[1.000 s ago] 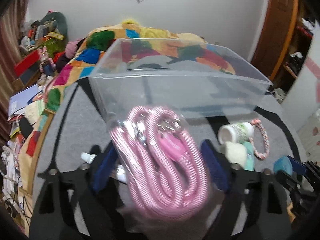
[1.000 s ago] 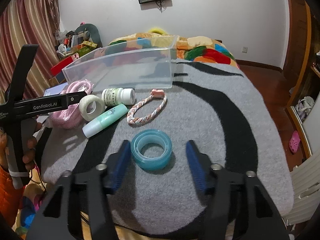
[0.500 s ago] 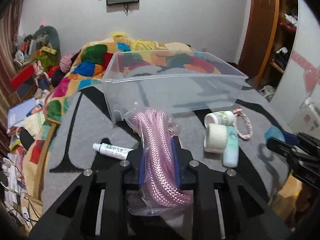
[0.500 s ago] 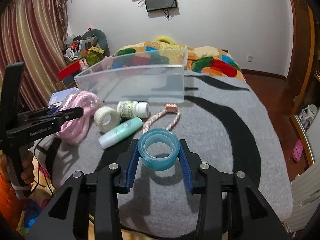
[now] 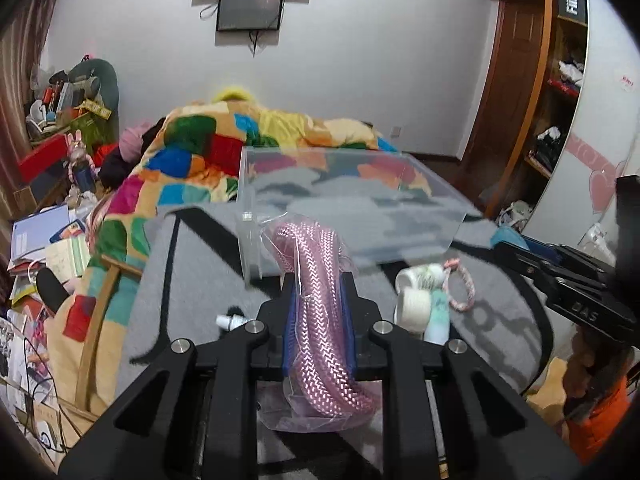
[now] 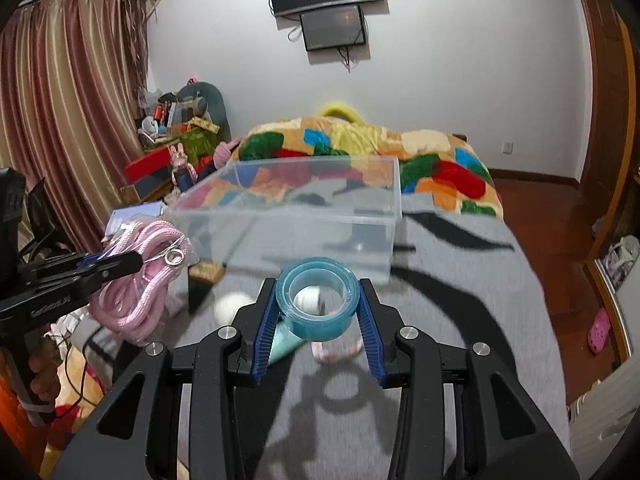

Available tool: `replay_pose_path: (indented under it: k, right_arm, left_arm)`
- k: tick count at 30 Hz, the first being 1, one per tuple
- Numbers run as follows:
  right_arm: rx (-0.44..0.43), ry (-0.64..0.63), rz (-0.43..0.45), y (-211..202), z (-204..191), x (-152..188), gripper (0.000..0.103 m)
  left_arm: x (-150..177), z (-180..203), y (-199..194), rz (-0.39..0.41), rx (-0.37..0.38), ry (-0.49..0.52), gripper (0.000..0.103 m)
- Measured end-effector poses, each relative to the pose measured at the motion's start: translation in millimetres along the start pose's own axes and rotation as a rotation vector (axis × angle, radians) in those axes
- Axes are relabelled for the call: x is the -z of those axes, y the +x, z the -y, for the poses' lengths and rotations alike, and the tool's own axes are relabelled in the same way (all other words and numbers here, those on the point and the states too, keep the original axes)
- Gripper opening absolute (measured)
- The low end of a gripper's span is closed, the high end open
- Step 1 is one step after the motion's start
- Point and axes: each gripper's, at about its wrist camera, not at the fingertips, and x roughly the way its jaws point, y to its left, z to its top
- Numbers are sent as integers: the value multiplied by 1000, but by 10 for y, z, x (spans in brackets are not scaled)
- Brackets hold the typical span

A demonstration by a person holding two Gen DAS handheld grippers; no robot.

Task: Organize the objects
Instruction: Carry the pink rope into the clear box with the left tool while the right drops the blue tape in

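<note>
Pink rope [image 5: 320,300] in clear bag, clamped between left gripper [image 5: 319,312] fingers, held above grey blanket [image 6: 460,320] just short of clear bin [image 5: 352,208]. Blue tape roll [image 6: 317,298] pinched in right gripper [image 6: 318,312], lifted, bin beyond. White tape roll [image 5: 414,306], small bottle [image 5: 424,276], braided ring [image 5: 462,292], white tube [image 5: 230,322] on blanket. Left gripper print partly readable: "GenRobot". Wardrobe sign "Fiiiio".

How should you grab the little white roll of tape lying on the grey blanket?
The white tape roll lies pressed against the white bottle and the mint tube, so its sides are crowded. Probably best to come from above: one finger into the open centre hole, the other outside the free near wall, pinching the ring wall.
</note>
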Motion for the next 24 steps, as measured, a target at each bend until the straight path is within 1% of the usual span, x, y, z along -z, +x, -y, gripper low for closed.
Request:
replay_pose_path:
  k: [5,11,15,20,22,24]
  right_arm:
    - [-3,1,19,127,11,-261,35]
    - [18,3,3,395,41,-501,35]
    - [25,21,-46,669,94,-600,35]
    - [55,18,-116,987,118,-650,35]
    - [62,18,-135,1080,123,-664,35]
    - [67,13,-156,1174,112,-672,35]
  left_arm:
    - [-253,-65,-20,48,7,-23,19]
    - [-621,-188,168,90,-3,-63,19]
    - [-790,-273,424,85,-12,-93,19]
    - [-894,-314,842,27,-22,-119,19]
    - [-926,-333,951,18,-10,-132,19]
    - [-954,-323,1056,4,-18,-132,18]
